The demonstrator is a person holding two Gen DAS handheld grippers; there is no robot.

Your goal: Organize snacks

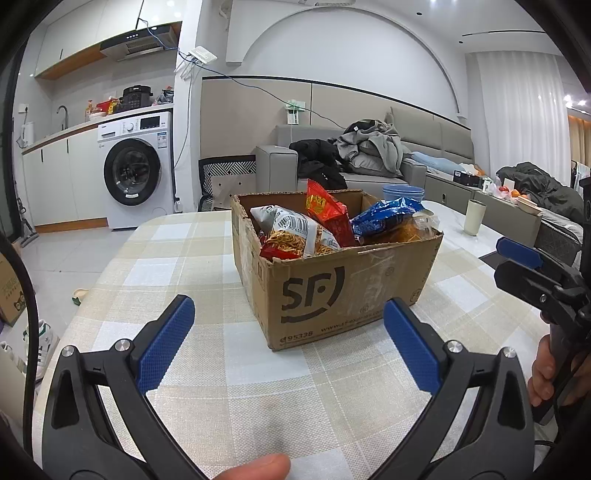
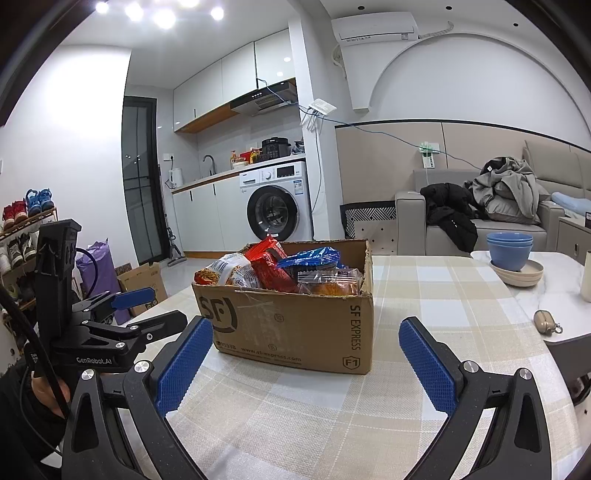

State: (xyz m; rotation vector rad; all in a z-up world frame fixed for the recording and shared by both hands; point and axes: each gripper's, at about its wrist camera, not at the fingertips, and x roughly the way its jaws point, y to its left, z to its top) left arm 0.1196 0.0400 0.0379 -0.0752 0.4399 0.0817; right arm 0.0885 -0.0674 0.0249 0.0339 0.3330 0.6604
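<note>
Pretty bright and even indoors, slightly cool white light. In the right wrist view the ceiling spotlights (image 2: 155,13) at upper left blow out completely and throw a glare patch on the wall (image 2: 85,92) under them. Shadows on the tablecloth (image 1: 207,258) are soft. Heavy fisheye bend everywhere, black vignette in the corners. Fingertip (image 1: 258,469) at bottom edge is blurry.

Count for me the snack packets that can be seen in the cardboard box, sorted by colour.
white packet: 1
red packet: 1
blue packet: 1
clear packet with orange contents: 1
Total: 4 in sight; anything lying under them is hidden.
</note>
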